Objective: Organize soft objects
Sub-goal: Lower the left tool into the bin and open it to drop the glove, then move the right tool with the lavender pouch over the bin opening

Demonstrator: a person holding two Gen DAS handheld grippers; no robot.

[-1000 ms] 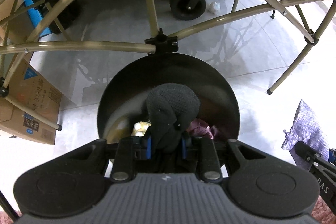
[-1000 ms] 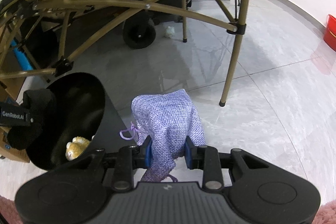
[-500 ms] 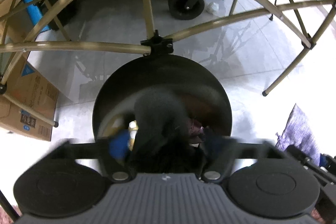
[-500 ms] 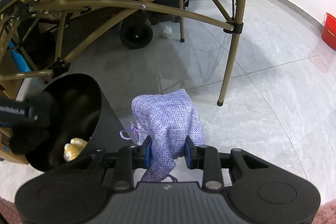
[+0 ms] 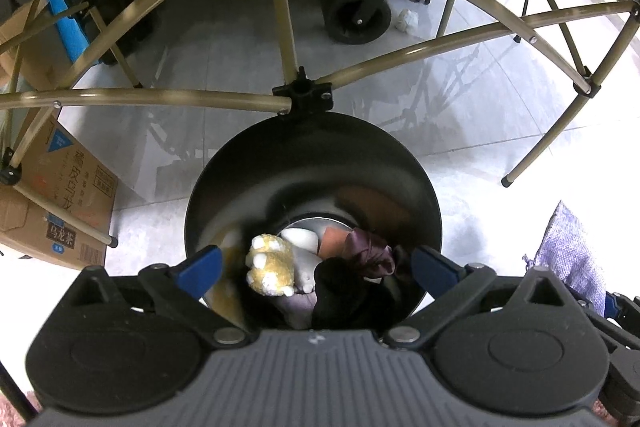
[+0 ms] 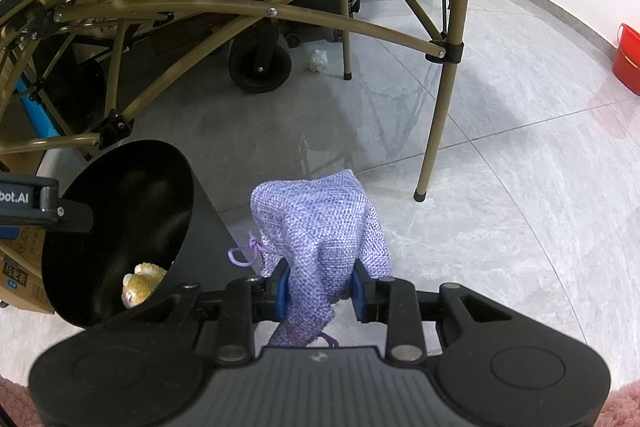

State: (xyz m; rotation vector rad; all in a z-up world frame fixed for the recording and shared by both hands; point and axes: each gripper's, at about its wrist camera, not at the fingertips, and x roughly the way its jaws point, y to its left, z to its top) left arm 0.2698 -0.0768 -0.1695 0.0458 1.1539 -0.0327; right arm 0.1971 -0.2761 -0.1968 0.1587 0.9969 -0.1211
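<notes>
A round black bin (image 5: 312, 147) stands on the floor right below my left gripper (image 5: 316, 265), which is open above its mouth. Inside lie a black knitted piece (image 5: 340, 291), a yellow plush toy (image 5: 270, 265), a dark purple cloth (image 5: 370, 253) and white soft items (image 5: 300, 239). My right gripper (image 6: 320, 291) is shut on a lilac woven drawstring pouch (image 6: 320, 219), held just right of the bin (image 6: 120, 211). The pouch (image 5: 572, 263) also shows at the right edge of the left wrist view.
A folding table's tan metal frame (image 5: 284, 27) arches over the bin, with a leg (image 6: 436, 123) to the right. A cardboard box (image 5: 60, 211) sits left of the bin. A black wheel (image 6: 260, 63), crumpled paper (image 6: 318, 59) and a red bucket (image 6: 628, 59) stand farther off.
My left gripper opened and the black knitted piece dropped from it into the bin. The right gripper kept its hold on the lilac pouch and barely moved.
</notes>
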